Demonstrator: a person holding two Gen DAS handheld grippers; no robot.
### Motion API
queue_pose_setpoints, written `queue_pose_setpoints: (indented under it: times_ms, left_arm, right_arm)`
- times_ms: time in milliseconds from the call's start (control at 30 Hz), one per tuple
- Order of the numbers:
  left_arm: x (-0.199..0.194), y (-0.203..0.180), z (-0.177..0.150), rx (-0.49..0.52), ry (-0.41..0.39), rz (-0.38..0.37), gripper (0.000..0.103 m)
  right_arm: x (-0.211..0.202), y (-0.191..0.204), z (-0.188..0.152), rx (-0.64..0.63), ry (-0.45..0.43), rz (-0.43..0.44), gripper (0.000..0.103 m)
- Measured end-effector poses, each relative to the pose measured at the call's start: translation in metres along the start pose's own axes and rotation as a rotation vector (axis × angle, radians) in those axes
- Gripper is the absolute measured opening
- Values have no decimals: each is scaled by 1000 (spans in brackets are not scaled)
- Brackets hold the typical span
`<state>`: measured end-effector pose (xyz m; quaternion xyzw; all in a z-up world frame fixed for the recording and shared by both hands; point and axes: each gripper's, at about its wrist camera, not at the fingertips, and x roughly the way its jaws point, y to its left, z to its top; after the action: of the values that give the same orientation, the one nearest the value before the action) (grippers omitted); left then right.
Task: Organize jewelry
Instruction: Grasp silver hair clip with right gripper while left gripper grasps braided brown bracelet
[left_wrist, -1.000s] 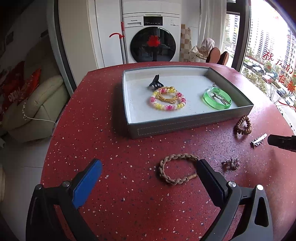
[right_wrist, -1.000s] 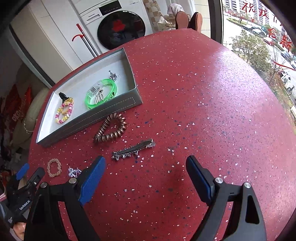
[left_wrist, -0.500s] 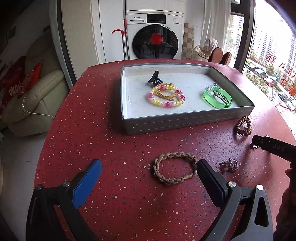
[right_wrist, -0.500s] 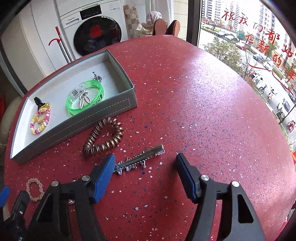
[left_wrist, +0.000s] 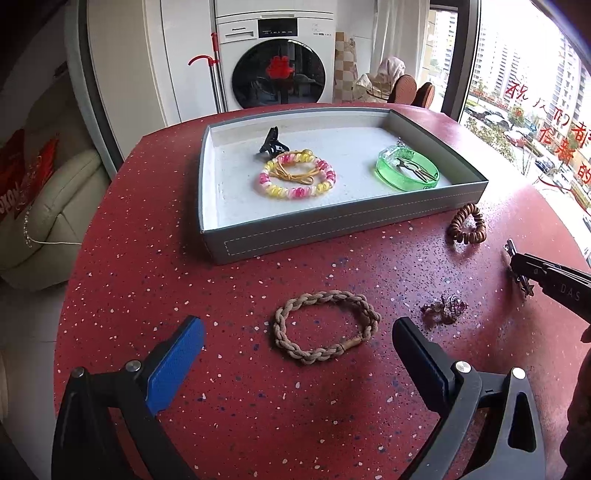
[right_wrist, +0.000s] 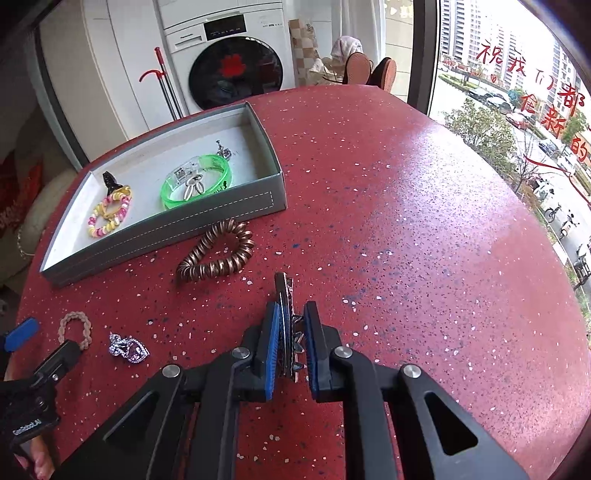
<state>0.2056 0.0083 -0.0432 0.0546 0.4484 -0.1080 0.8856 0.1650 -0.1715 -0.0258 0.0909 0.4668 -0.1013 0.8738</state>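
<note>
A grey tray (left_wrist: 332, 227) (right_wrist: 155, 236) holds a pink-yellow bead bracelet (left_wrist: 297, 179), a green bangle (left_wrist: 406, 171) and a black claw clip (left_wrist: 272, 142). On the red table lie a braided tan bracelet (left_wrist: 327, 326) (right_wrist: 75, 328), a purple brooch (left_wrist: 447, 306) (right_wrist: 129, 349) and a brown spiral hair tie (left_wrist: 466, 225) (right_wrist: 218, 254). My left gripper (left_wrist: 295, 349) is open, its jaws astride the braided bracelet. My right gripper (right_wrist: 290, 323) is shut on a silver hair clip (right_wrist: 286, 295) at table level; it also shows in the left wrist view (left_wrist: 517, 258).
The round red table's edge (right_wrist: 546, 229) curves close on the right, by a window. A washing machine (left_wrist: 275, 55) and a beige sofa (left_wrist: 48, 206) stand beyond the table.
My right gripper moved over the silver hair clip and closed on it. My left gripper moved forward, closer to the braided bracelet, staying open.
</note>
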Motion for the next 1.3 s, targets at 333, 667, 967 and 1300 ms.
queue_pose_setpoints:
  times_ms: [333, 667, 967, 1300]
  left_arm:
    - [6, -12, -3, 31, 10, -34, 47]
    - [-6, 3, -3, -48, 2, -124, 29]
    - [-22, 6, -1, -55, -29, -133, 29]
    - [-29, 4, -2, -45, -41, -125, 29]
  right_arm:
    - [-6, 2, -1, -23, -11, 46, 15]
    - [-17, -2, 0, -13, -16, 121, 7]
    - [-17, -4, 1, -24, 5, 153, 7]
    - [1, -14, 0, 125, 60, 104, 63]
